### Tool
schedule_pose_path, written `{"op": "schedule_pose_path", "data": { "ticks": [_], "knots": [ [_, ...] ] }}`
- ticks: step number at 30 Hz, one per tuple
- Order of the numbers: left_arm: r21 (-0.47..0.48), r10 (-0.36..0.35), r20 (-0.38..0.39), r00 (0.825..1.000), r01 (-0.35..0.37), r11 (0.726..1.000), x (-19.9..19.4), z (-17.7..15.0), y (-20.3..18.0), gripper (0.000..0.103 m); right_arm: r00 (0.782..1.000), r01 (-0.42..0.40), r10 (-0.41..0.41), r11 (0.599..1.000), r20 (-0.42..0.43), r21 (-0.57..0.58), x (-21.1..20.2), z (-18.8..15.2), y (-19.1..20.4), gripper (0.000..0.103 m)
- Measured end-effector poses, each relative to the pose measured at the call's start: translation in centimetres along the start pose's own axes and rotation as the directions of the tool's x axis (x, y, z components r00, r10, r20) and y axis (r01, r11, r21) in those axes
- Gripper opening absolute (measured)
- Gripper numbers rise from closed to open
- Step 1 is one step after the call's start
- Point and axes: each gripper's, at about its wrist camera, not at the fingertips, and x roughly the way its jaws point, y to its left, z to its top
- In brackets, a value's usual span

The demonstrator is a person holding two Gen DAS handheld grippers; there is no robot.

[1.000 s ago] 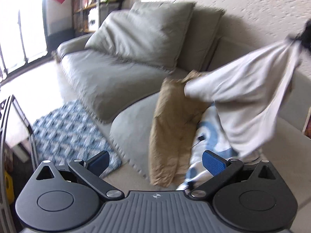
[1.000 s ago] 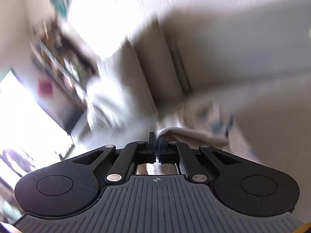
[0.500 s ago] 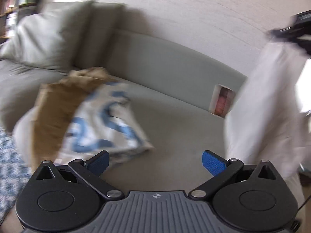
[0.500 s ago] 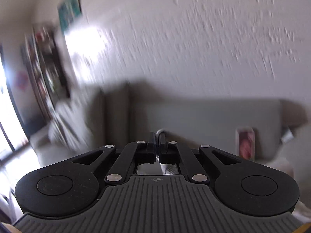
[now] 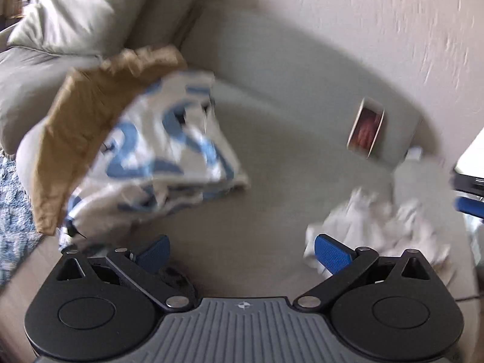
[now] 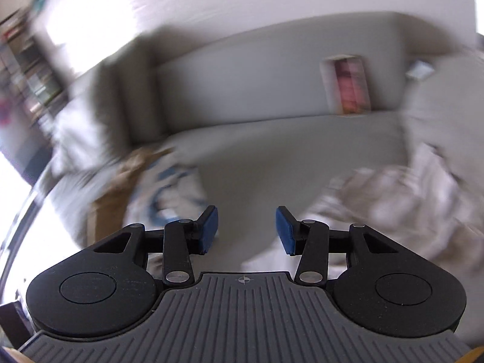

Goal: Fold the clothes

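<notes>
A crumpled white garment [image 5: 381,224] lies on the grey sofa seat [image 5: 272,163] at the right; it also shows in the right wrist view [image 6: 402,196], blurred. A pile with a brown garment [image 5: 78,121] and a white-and-blue one [image 5: 163,157] lies at the left; the right wrist view shows the brown one [image 6: 118,187] and the white-and-blue one [image 6: 169,187] too. My left gripper [image 5: 242,251] is open and empty above the seat, between pile and white garment. My right gripper [image 6: 246,230] is open and empty, just left of the white garment.
Grey cushions [image 5: 87,12] lean at the sofa's left end. A small pink-faced box [image 5: 366,127] stands against the backrest, also in the right wrist view [image 6: 351,87]. A blue patterned rug [image 5: 12,199] lies on the floor at left. A shelf [image 6: 33,69] stands far left.
My right gripper has opened and let go of the white garment, which has dropped from hanging to a crumpled heap on the seat. Both views swung toward the sofa's right part.
</notes>
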Motion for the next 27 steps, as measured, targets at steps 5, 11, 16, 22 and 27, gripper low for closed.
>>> {"op": "schedule_pose_path", "data": {
  "ticks": [5, 11, 16, 22, 27],
  "knots": [
    [0.052, -0.09, -0.2, 0.976, 0.102, 0.993, 4.3, -0.5, -2.5, 0.102, 0.999, 0.031, -0.033, 0.975, 0.008, 0.218, -2.3, -4.5, -6.0, 0.046],
    [0.064, -0.067, -0.194, 0.979, 0.081, 0.995, 9.0, -0.4, -4.8, 0.06, 0.998, 0.049, -0.062, 0.922, 0.022, 0.384, -3.2, -7.6, -10.7, 0.046],
    [0.232, -0.065, -0.108, 0.992, 0.089, 0.969, 9.5, -1.0, -6.6, 0.051, 0.998, 0.025, -0.052, 0.863, 0.04, 0.505, -4.5, -7.9, -15.0, 0.046],
    [0.318, -0.086, -0.047, 0.995, 0.096, 0.943, 9.6, -1.5, -7.6, 0.068, 1.0, -0.005, -0.006, 0.854, 0.02, 0.521, -1.9, -6.6, -14.9, 0.051],
    [0.411, -0.081, -0.042, 0.996, 0.091, 0.907, 10.7, -1.8, -8.7, 0.065, 1.0, 0.025, -0.017, 0.818, -0.02, 0.574, 0.9, -6.3, -15.2, 0.052]
  ]
}}
